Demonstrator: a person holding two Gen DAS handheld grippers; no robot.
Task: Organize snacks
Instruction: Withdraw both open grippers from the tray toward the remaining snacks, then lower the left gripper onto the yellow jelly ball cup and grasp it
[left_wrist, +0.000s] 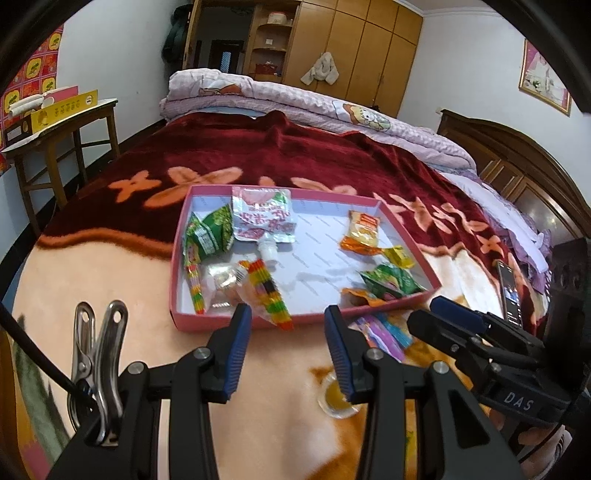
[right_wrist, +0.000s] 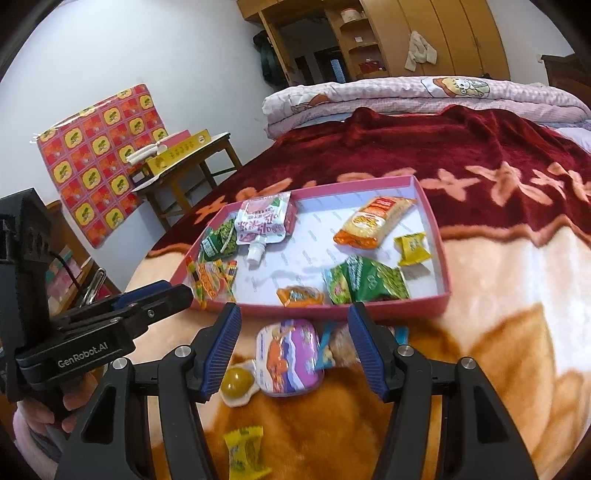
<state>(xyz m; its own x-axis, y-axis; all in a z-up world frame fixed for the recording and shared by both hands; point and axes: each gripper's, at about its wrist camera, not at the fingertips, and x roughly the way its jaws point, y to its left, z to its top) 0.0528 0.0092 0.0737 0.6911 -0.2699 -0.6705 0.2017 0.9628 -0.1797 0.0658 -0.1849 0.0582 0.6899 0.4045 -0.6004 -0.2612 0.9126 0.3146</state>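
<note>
A pink tray (left_wrist: 207, 320) (right_wrist: 441, 258) lies on the bed blanket and holds a spouted pouch (left_wrist: 263, 214), green packets (left_wrist: 210, 234), rainbow candy strips (left_wrist: 267, 291), an orange noodle snack (right_wrist: 373, 221) and a yellow candy (right_wrist: 412, 249). My left gripper (left_wrist: 288, 332) hovers open before the tray's near wall, nothing between its fingers. My right gripper (right_wrist: 295, 332) is open over loose snacks outside the tray. A purple packet (right_wrist: 290, 356) and a small blue-wrapped snack (right_wrist: 328, 347) lie between its fingers, untouched. Nearby lie a jelly cup (right_wrist: 236, 382) and a yellow candy (right_wrist: 245, 454).
A phone (left_wrist: 509, 291) lies on the blanket right of the tray. A folded quilt (left_wrist: 295, 99) is piled at the far end of the bed. A wooden side table (left_wrist: 55, 129) with boxes stands to the left, wardrobes behind.
</note>
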